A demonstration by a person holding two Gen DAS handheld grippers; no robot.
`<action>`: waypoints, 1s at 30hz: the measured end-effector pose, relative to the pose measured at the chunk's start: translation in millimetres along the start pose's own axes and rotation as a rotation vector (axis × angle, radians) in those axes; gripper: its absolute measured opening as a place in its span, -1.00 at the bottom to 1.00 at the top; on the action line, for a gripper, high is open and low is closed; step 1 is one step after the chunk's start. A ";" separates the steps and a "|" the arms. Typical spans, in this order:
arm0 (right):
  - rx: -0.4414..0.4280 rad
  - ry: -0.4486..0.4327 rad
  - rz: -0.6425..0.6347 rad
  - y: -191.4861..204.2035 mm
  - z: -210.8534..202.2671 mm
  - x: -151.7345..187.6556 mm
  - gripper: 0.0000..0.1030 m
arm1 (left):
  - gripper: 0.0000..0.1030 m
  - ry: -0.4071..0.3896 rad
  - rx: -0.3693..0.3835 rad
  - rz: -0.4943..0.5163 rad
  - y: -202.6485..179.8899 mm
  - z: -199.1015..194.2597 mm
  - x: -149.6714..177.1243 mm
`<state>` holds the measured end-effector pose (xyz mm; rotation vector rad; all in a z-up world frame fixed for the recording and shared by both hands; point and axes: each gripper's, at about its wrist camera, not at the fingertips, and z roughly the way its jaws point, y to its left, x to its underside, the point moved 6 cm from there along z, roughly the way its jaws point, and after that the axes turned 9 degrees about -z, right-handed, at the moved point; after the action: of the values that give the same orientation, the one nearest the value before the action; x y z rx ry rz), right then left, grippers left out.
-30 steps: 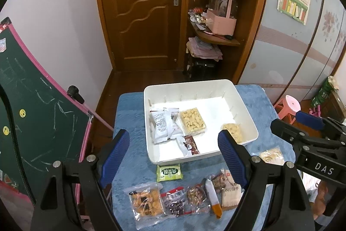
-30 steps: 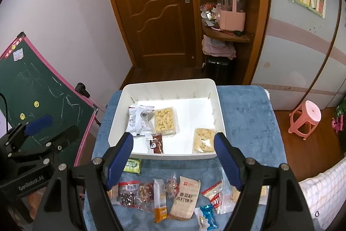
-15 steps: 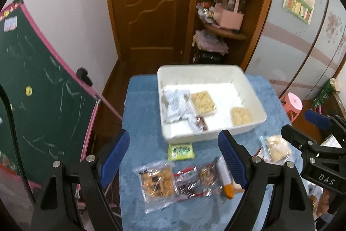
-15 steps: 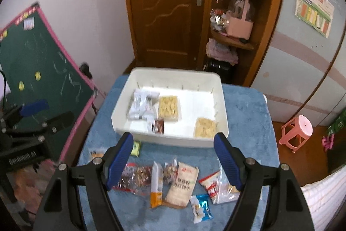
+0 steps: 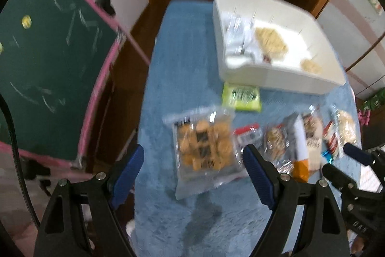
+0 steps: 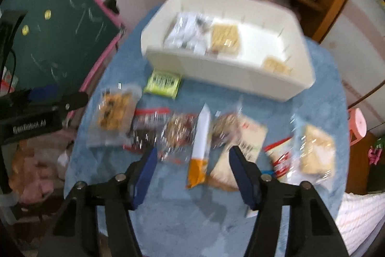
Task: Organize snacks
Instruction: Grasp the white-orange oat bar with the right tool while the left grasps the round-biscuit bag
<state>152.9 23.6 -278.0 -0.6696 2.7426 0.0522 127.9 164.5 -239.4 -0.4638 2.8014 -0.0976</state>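
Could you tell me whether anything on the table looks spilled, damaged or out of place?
Nothing stands out. The white bin sits upright with a few packets inside. The other snacks lie in a loose row on the blue cloth, sealed as far as the blur shows. Both grippers, left and right, are open and empty.

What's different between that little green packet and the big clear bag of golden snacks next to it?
The green packet is opaque, so its contents are hidden; the clear bag shows golden-brown pieces. The green packet is much smaller than the clear bag. The green packet lies close beside the white bin; the clear bag lies nearer the left gripper, between its open jaws. Both lie flat on the blue cloth.
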 end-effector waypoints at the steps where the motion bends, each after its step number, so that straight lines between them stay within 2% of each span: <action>1: -0.014 0.023 0.003 1.2 9.0 5.0 0.04 | 0.62 0.021 0.003 -0.007 0.4 7.3 3.0; 5: -0.069 0.099 0.053 -2.9 39.1 20.2 -0.14 | 0.62 0.106 0.009 -0.025 -2.0 37.9 14.4; 9: -0.081 0.140 0.087 -11.4 57.7 28.4 -0.14 | 0.62 0.135 0.002 0.007 -12.8 52.3 21.3; 16: -0.119 0.164 0.095 -12.6 77.2 28.9 -0.15 | 0.62 0.159 -0.018 0.039 -25.7 66.1 16.1; 18: -0.121 0.171 0.096 -14.5 82.5 28.0 -0.21 | 0.62 0.168 -0.025 0.045 -28.0 71.5 14.6; 22: -0.138 0.198 0.113 -17.0 92.6 28.2 -0.46 | 0.62 0.183 -0.059 0.053 -28.7 82.3 11.2; 30: -0.167 0.222 0.145 -25.8 104.5 32.3 -0.57 | 0.67 0.169 -0.100 0.067 -24.3 93.9 4.4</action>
<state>168.3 -2.2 -386.4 -0.5462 3.0233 0.2570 159.7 138.3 -327.3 -0.4005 2.9955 0.0186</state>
